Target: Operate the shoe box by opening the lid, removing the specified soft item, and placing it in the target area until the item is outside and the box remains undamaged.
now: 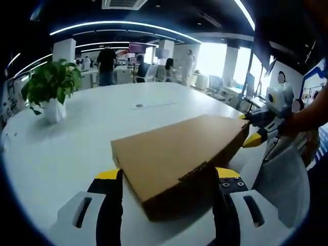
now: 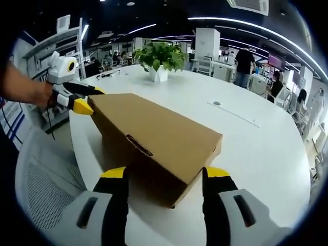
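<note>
Big white desk (image 1: 154,110) takes up most of the room here, with the brown cardboard shoe box (image 1: 179,154) sitting on it near the edge, lid down and closed. Left claw (image 1: 168,205) is clamped on one end of the box, jaws pressed against both sides. Right claw (image 2: 164,197) is doing the same on the opposite end, clenched on a corner. A potted plant (image 1: 51,87) stands farther back on the desk, well apart from the box.
</note>
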### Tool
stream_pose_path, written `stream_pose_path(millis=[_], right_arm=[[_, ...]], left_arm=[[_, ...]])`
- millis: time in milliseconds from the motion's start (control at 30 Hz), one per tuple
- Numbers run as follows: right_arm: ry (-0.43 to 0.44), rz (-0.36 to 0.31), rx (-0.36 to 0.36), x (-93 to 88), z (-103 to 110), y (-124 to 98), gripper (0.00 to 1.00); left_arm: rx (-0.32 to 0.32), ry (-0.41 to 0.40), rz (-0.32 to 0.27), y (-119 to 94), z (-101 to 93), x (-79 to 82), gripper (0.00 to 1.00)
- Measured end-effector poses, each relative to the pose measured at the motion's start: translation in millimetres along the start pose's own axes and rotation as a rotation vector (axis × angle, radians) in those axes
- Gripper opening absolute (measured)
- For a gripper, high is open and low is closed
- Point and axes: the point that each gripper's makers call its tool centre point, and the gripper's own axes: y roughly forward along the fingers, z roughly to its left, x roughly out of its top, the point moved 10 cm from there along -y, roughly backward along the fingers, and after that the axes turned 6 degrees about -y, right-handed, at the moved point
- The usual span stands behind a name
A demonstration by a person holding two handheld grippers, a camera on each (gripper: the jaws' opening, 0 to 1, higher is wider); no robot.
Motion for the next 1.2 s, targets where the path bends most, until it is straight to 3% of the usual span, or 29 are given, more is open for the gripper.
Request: stream_pose_path(millis=[467, 767, 1000, 1200], right_arm=[[-0.011, -0.026, -0.011, 18.3, -7.7, -8.2, 0.52], [-0.062, -0.044, -0.099, 22.5, -18.0, -7.8, 0.37], [-0.079, -0.099, -0.184, 30.5, -26.6, -11.3, 0.26], [-0.081, -0.117, -0.259, 36.3, -34.3, -11.7, 0.14]], left_arm=[[-0.016, -0.057, -0.060, -5.8, -0.5, 19.5, 0.72], [-0.018, -0.088, -0.092, -6.8, -0.1, 31.1, 0.72], [-0.036, -0.038, -0.125, -7.8, -2.0, 50.1, 0.70], [-0.035, -0.065, -0.148, -7.1, 1.1, 59.9, 0.69]])
